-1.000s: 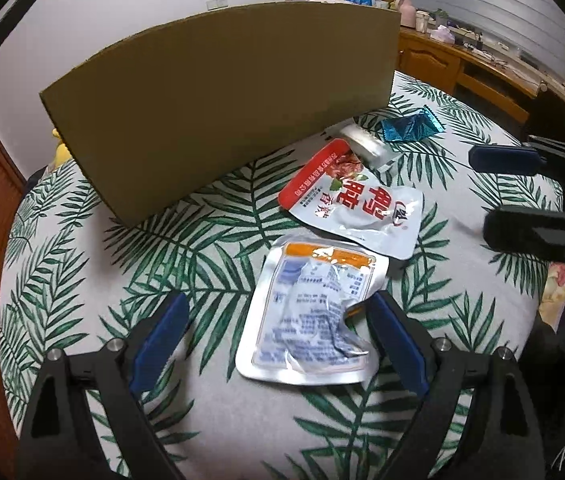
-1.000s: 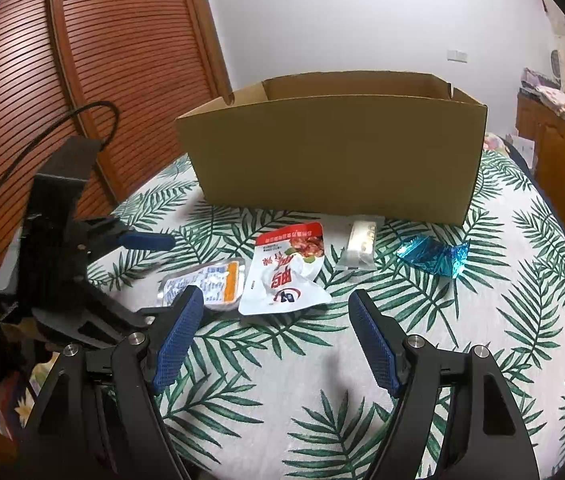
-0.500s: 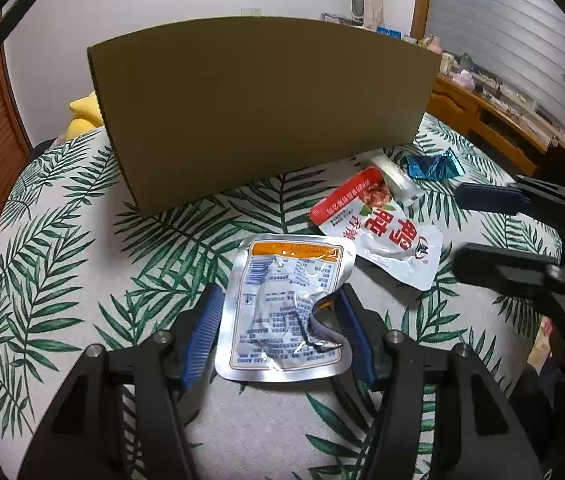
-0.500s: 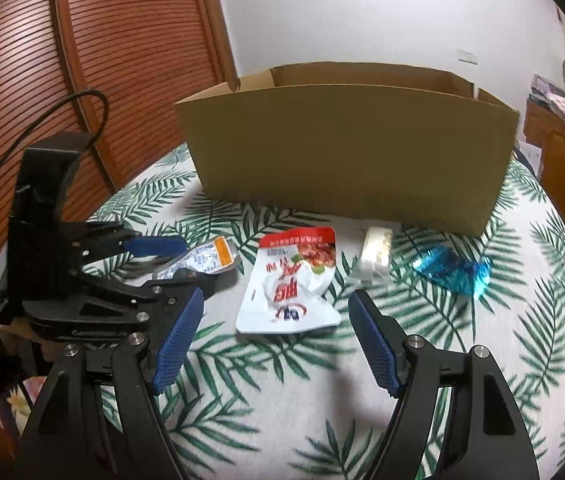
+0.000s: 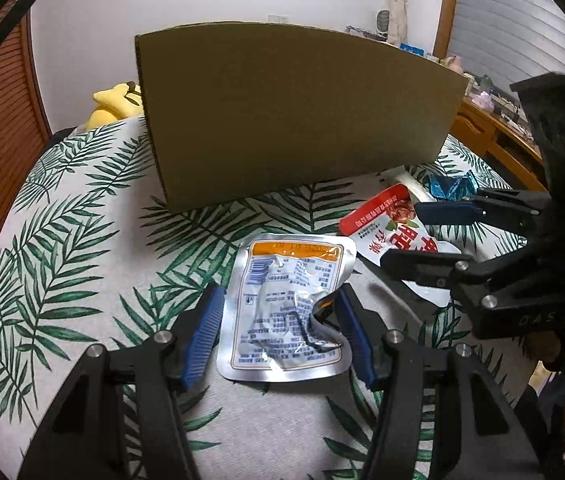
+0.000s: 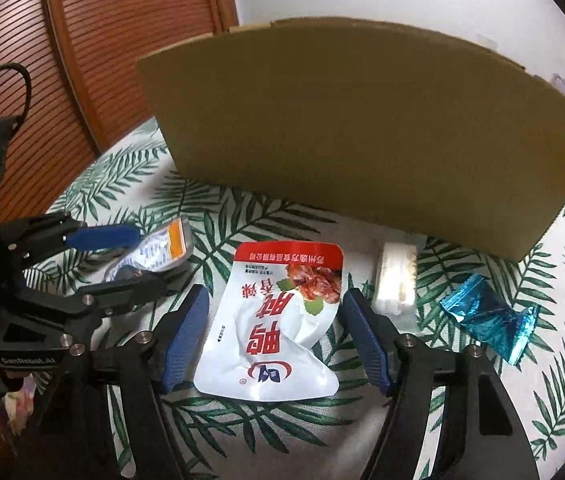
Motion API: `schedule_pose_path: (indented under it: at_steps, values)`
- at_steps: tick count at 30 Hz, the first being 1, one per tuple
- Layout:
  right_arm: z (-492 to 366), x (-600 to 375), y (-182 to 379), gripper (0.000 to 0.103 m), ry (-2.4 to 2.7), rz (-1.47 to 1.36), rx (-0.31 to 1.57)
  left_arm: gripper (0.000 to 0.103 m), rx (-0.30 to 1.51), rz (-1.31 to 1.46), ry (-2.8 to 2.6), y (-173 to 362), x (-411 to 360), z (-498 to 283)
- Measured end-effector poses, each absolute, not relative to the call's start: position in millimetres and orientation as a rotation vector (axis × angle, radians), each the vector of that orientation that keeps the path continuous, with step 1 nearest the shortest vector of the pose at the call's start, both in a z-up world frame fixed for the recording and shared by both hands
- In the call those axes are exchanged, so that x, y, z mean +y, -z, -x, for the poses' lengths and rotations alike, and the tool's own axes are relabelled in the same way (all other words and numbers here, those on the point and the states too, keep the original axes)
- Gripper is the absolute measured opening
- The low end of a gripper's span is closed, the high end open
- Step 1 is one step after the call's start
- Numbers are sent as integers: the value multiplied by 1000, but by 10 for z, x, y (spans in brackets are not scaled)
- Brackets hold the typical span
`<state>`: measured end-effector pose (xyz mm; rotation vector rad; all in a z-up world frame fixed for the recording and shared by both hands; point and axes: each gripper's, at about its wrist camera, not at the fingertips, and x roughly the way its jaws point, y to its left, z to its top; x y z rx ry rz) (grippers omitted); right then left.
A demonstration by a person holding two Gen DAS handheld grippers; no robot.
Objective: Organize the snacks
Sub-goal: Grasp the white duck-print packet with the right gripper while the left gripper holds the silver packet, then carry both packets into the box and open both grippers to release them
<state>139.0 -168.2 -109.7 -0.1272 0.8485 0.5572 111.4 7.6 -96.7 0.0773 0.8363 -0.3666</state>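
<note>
Silver foil is filling the middle of the left wrist view: a crumpled silver pouch with an orange band is lying on the leaf-print cloth, and the left gripper is pinching it, both blue pads pressing against its sides so that its right edge is buckling upward. Just behind it a cardboard box is standing, its plain wall blocking any sight of what is inside. To the right the red pouch is lying flat, partly covered by the black fingers of the right gripper, which is reaching in from that side. Beyond it a pale packet and a blue wrapper are resting near the box's foot. A yellow plush toy is peeking out left of the box, and a wooden sideboard is running along the right.

Red and white are dominating the right wrist view, where the red pouch is lying between the fingers of the right gripper. Its jaws are closing, yet both pads are standing slightly clear of the pouch's edges, so nothing is gripped. At the left the left gripper is clamping the silver pouch, crowding the space beside the near finger. To the right the pale packet is sitting just beside the far finger, with the blue wrapper further out. The box is walling off the back, and a slatted wooden door is standing behind at the left.
</note>
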Motion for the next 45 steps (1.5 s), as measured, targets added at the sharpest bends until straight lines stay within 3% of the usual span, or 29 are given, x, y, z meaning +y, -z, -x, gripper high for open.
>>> schedule_pose_path:
  at_steps: [13,21,45]
  values:
    - [-1401,-1495,1180,72,-512,238,849,56,788,-50,339,942,149,-1054]
    - [-1342,-1569,1151,60,-506,216,836,56,778,-51,337,938,154,-1044]
    - [-1130,-1917,965,61,-514,113,732,56,748,-37,365,817,182,-997]
